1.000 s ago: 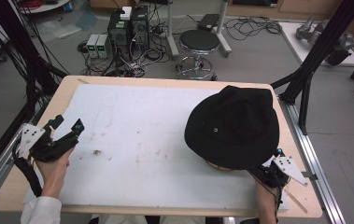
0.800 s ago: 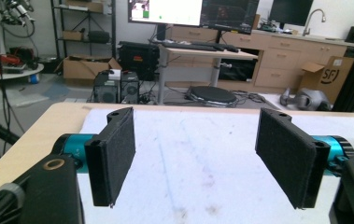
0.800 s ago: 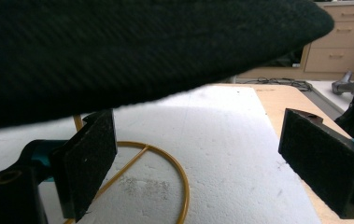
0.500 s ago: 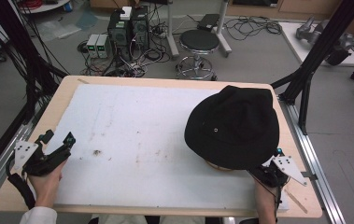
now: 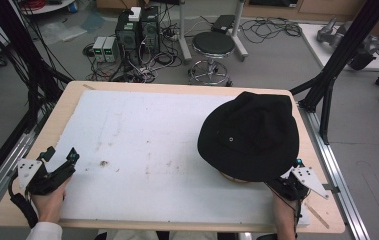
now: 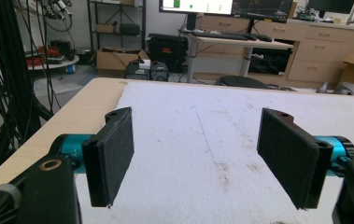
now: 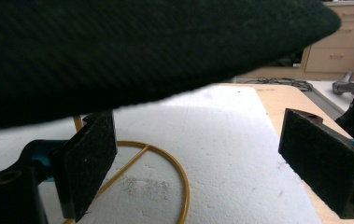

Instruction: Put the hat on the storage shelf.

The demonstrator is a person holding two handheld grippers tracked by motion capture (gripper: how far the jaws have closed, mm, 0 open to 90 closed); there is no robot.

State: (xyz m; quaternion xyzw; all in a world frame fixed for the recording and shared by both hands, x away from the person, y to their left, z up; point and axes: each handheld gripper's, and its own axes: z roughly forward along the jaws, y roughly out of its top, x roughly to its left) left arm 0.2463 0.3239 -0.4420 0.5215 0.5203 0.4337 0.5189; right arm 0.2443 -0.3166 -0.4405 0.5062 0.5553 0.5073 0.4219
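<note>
A white foam sheet [image 5: 167,150], stained with small brown marks, covers most of the light wooden table [image 5: 42,145]; behind the table stand a round black stool [image 5: 213,45] and black computer towers [image 5: 137,30] among loose cables on the grey floor. Black frame posts [image 5: 337,55] rise at the table's right side.

The black fabric bucket hat [image 5: 252,135] with a small metal eyelet sits toward the right half of the sheet, raised on a thin yellow wire stand [image 7: 165,163] whose round base ring lies flat on the foam. In the right gripper view the brim of the hat overhangs the upper field and hides the stand's upper part.

The left gripper [image 5: 59,157] is held low at the near left corner of the table, its jaws set wide with bare foam between the pads [image 6: 114,149], well apart from the hat. The right gripper [image 5: 284,182] sits at the near right edge, just under the hat's near brim, pointing toward the stand; its jaws also stand wide apart, one pad [image 7: 88,158] in front of the base ring, nothing clamped. Each hand grasps its gripper from the near table edge.
</note>
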